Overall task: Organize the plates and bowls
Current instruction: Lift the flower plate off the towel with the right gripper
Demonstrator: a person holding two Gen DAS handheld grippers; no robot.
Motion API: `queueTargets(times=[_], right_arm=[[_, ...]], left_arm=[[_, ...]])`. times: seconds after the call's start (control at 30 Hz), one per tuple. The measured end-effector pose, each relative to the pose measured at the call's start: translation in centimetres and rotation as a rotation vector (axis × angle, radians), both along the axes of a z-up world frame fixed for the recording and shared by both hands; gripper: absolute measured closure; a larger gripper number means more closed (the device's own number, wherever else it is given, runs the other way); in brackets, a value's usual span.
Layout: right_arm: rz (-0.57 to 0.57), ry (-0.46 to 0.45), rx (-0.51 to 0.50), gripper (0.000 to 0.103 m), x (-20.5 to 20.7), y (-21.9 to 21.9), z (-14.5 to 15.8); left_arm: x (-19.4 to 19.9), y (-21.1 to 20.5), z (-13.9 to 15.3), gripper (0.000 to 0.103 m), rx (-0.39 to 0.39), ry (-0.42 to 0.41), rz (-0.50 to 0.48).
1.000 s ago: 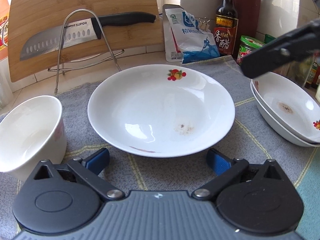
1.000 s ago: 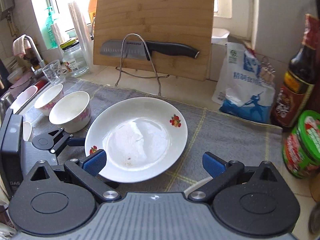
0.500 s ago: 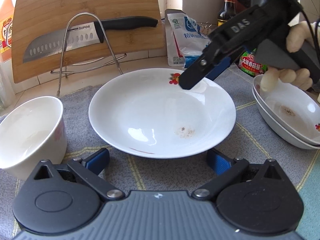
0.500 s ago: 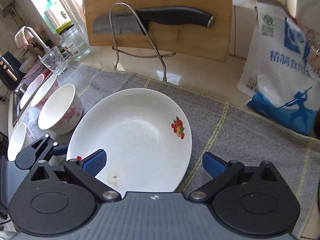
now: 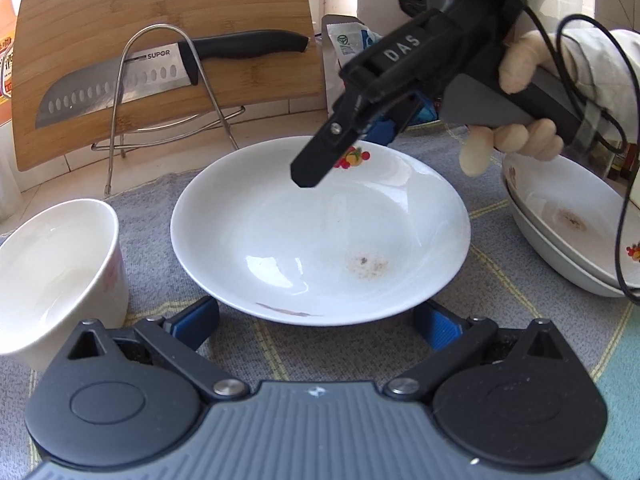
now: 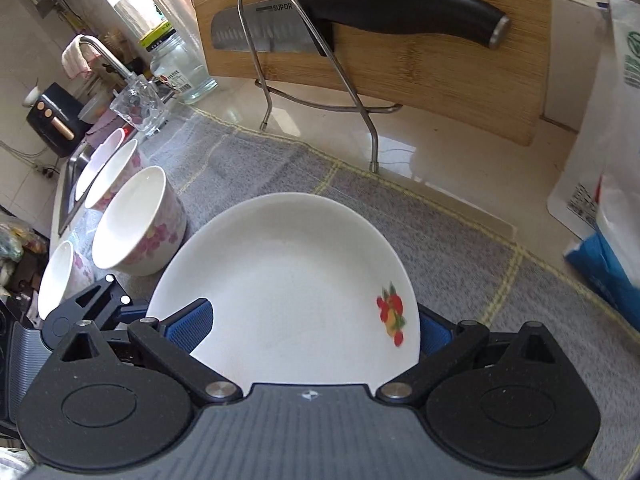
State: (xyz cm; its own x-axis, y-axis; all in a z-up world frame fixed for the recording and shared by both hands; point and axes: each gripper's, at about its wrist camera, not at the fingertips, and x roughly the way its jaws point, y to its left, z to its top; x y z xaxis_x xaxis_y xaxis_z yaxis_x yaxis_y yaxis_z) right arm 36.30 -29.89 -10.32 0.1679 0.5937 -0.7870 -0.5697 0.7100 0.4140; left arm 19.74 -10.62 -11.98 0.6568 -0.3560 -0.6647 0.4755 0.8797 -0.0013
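The right gripper is reaching down over the far rim of the white plate, its blue-padded jaws spread wide with the fruit-painted edge sitting between them; nothing is clamped yet. From the left wrist view it is coming in tilted downward from the upper right, one black finger hanging just above the fruit mark, and the person's hand is wrapping the handle with a cable looping off it. The left gripper is waiting level at the plate's near rim, jaws equally wide and holding nothing. The plate is lying flat on the grey cloth, with a floral bowl just beside it on the left and two stacked plates to the right. Behind, a knife is resting on a wire rack against a bamboo cutting board. Compared with half a second ago, the right gripper has moved lower and closer, so the plate edge now fills its jaw gap; the left gripper has barely shifted.
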Motion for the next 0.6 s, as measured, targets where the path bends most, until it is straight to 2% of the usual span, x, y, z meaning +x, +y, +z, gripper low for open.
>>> queueTargets(times=[0.23, 0.33, 0.6], right_arm=[[0.069, 0.039, 0.019, 0.0, 1.0, 0.2, 0.1], [0.071, 0.066, 0.043, 0.0, 1.4, -0.2, 0.0], [0.06, 0.116, 0.088, 0.0, 2.3, -0.2, -0.1]], left_arm=[[0.0, 0.0, 0.1, 0.003, -0.005, 0.002, -0.017], [0.1, -0.1, 0.2, 0.008, -0.005, 0.0, -0.025], [0.1, 0.0, 0.2, 0.008, -0.003, 0.0, -0.025]])
